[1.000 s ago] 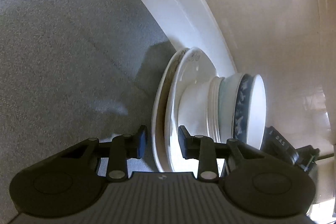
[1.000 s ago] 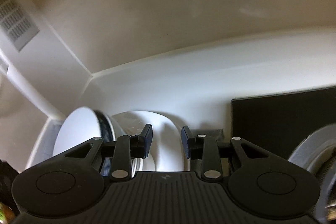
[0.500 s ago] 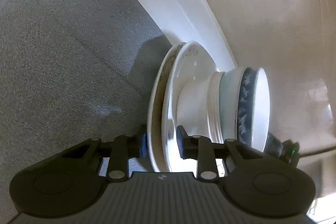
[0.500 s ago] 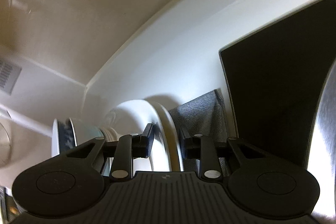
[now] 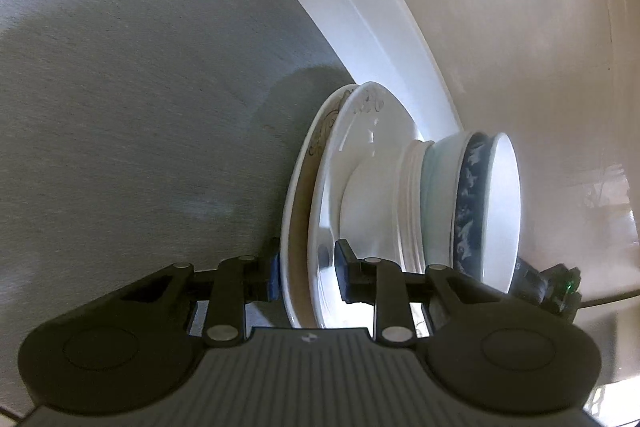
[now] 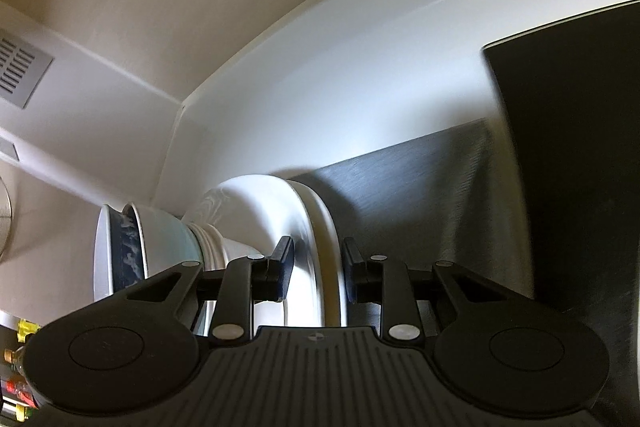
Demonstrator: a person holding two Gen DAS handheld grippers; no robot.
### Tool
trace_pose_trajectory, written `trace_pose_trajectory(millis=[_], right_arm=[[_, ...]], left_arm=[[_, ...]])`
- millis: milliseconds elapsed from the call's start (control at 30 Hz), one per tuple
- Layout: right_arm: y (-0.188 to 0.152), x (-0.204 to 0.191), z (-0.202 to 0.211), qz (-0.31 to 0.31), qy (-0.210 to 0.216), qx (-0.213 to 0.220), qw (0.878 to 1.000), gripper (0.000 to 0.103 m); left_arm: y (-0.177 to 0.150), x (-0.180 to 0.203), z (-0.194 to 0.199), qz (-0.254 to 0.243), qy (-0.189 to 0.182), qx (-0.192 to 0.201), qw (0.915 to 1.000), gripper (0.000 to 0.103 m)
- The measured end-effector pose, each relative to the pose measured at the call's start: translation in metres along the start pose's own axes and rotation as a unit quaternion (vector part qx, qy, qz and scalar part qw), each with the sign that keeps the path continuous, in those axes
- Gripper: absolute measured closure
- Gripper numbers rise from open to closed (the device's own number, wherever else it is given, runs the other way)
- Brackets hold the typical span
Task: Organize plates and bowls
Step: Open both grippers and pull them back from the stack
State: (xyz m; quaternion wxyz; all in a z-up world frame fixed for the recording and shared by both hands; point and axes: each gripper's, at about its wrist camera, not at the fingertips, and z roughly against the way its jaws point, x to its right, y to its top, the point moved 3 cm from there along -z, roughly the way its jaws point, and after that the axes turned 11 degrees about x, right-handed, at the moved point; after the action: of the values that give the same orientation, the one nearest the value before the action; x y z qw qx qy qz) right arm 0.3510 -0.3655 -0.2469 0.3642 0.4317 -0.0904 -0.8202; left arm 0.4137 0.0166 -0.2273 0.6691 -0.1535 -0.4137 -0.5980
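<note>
Since a second ago both grippers have closed onto the plates' rims. The left gripper (image 5: 306, 277) and the right gripper (image 6: 318, 269) each clamp the two stacked plates (image 5: 320, 195), which carry nested bowls (image 5: 472, 203), the far one blue-patterned, over grey carpet (image 5: 140, 87) near a white baseboard (image 5: 380, 47). No writing is readable.

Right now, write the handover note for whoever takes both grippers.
Left gripper: jaws clamped on the rims of the two plates, near edge.
Right gripper: jaws clamped on the same plate rims from the opposite side.
Stack: two plates underneath, white bowl on them, pale bowl and blue-patterned bowl nested on top, all over the grey counter near the wall.
Done: dishes stacked, both grips set.
Left: carry the stack to its place, keeping it level.
</note>
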Motion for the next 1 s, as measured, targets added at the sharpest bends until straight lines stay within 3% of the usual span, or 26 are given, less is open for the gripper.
trace_pose_trajectory(millis=[500,533,600,633,667,767,833,933,1000], right_arm=[[-0.033,-0.048,-0.027,0.015,0.030,-0.043,0.998,0.073],[-0.033,-0.049,-0.031,0.017,0.030,-0.044,0.998,0.073],[-0.033,-0.050,-0.024,0.016,0.019,-0.042,0.999,0.071],[-0.033,-0.052,-0.020,0.020,0.014,-0.034,0.999,0.066],[-0.032,-0.055,-0.012,0.031,0.007,-0.021,0.999,0.061],[-0.034,-0.061,0.016,0.058,-0.029,0.014,0.998,0.044],[-0.042,-0.073,0.033,0.079,-0.051,0.030,0.995,0.034],[-0.065,-0.098,0.067,0.135,-0.077,0.057,0.986,0.023],[-0.086,-0.115,0.087,0.169,-0.088,0.060,0.980,0.018]], left_arm=[[-0.006,-0.026,0.045,0.007,0.038,0.024,0.9990,0.072],[-0.007,-0.022,0.043,0.003,0.044,0.024,0.9987,0.070],[-0.008,-0.006,0.050,-0.034,0.062,0.044,0.9965,0.045],[-0.009,0.003,0.054,-0.054,0.075,0.059,0.9940,0.029],[-0.010,0.010,0.061,-0.075,0.093,0.075,0.9900,0.021],[-0.014,0.030,0.083,-0.119,0.121,0.098,0.9806,0.008],[-0.022,0.045,0.098,-0.158,0.154,0.119,0.9682,0.000],[-0.042,0.073,0.117,-0.236,0.193,0.139,0.9422,0.000],[-0.057,0.084,0.127,-0.273,0.206,0.136,0.9300,0.000]])
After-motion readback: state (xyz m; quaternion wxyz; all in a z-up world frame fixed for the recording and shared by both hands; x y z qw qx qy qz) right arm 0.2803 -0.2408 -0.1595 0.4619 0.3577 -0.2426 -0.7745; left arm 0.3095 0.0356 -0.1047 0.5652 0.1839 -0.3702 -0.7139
